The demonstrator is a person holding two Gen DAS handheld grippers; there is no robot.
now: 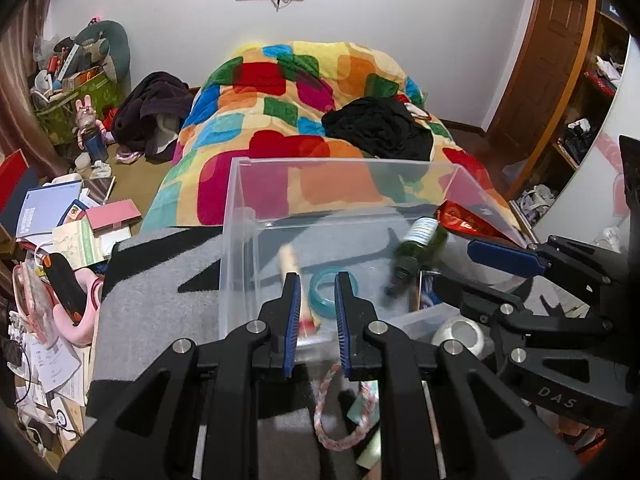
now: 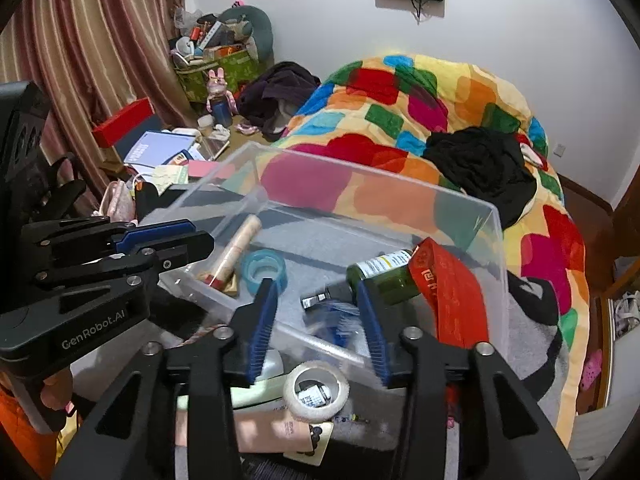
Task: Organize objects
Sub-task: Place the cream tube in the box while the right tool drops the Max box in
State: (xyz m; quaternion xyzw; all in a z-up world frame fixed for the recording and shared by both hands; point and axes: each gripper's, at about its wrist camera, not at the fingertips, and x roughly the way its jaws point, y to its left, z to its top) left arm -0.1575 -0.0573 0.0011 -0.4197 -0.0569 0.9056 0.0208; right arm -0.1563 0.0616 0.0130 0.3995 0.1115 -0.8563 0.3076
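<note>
Right, the biggest thing in front of me is the bed under its patchwork quilt (image 1: 304, 112), filling the twelve o'clock half of both wrist views, with a black garment (image 1: 380, 128) heaped at its one o'clock side. On the grey blanket (image 1: 160, 292) at the foot stands the clear plastic bin (image 2: 460, 204), open-topped, where I am sorting the loose items.

Inside it, a red envelope (image 2: 448, 284) leans on the three o'clock wall. Beside it lies the green glass bottle (image 2: 380, 276), blurred in the left view, so I judge it is not settled. It looks heavy for its size, slick and breakable; I would take it across the body, not the narrow cap. At nine o'clock lies a cream tube (image 2: 234, 252), light and stiff, and next to it a teal tape roll (image 2: 264, 270), rigid and easy to pinch through its wall.

My right gripper (image 2: 316, 328) hangs over the bin's near edge, jaws moderately apart and empty. My left gripper (image 1: 318, 318) has its jaws nearly together; I see nothing held between them.

Outside, at six o'clock, sits a white tape roll (image 2: 316, 390), and a braided cord (image 1: 332, 412) lies limp below the left tongs.
</note>
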